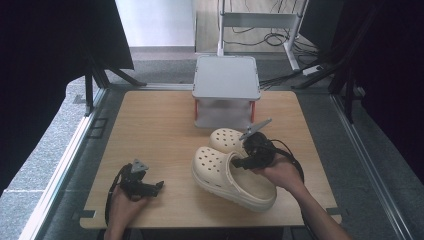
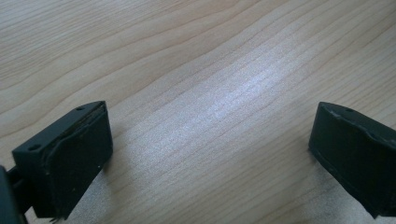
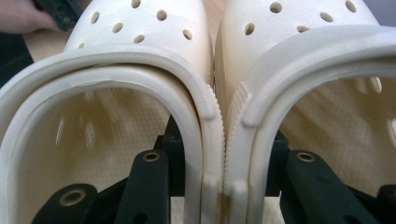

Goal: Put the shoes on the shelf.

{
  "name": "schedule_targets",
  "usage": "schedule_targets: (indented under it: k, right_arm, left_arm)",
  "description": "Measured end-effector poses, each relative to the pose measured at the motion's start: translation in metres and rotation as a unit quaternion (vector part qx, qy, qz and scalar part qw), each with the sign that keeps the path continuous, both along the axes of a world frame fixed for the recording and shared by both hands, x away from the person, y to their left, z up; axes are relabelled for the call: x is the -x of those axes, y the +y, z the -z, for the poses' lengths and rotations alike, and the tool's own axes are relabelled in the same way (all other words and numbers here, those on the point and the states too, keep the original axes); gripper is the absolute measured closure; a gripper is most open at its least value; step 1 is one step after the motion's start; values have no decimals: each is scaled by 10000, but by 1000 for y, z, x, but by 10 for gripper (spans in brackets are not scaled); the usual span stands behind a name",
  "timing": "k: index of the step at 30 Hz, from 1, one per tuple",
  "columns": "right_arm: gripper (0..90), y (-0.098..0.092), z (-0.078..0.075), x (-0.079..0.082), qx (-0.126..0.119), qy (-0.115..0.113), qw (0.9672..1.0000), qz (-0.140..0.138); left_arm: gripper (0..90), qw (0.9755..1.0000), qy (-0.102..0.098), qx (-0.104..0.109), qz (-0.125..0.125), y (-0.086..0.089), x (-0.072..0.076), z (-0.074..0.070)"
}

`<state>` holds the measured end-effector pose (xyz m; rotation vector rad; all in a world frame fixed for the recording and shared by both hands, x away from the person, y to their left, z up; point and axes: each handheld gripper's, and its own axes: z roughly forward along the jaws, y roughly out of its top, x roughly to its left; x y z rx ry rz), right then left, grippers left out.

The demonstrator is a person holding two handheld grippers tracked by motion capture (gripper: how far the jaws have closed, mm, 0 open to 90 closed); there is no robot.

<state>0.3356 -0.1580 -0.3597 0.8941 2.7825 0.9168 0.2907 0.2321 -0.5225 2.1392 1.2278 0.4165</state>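
Two cream perforated clogs lie side by side on the wooden table, the near clog in front of the far clog. My right gripper reaches into their heel openings from the right. In the right gripper view the left clog and the right clog press together, and the right gripper is shut on their two touching inner walls, one jaw inside each shoe. My left gripper rests at the front left, apart from the clogs. The left gripper stands open over bare wood.
A grey-topped stand with red legs sits at the table's back edge, just behind the far clog. Cables and a metal frame lie on the floor beyond. The person's other hand shows in the right gripper view's top left corner.
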Motion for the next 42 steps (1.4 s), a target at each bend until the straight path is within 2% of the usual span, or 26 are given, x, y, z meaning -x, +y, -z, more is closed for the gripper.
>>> schedule_targets:
  k: [13, 22, 31, 37, 42]
  right_arm:
    - [644, -11, -33, -14, -52, -55, 9993, 376]
    - [645, -17, -63, -32, -72, -184, 9974, 691]
    - [645, -16, -80, -59, -60, -328, 9930, 1132]
    - [646, -7, -89, -81, -61, -302, 9891, 1440]
    - [646, 3, -96, -101, -83, -281, 9841, 1752]
  left_arm:
    - [0, 10000, -5, -8, 10, 0, 0, 0]
    - [0, 10000, -5, -7, 9, 0, 0, 0]
    - [0, 10000, 1, -1, 10, 0, 0, 0]
    - [0, 10000, -2, -7, 11, 0, 0, 0]
    - [0, 10000, -2, -6, 11, 0, 0, 0]
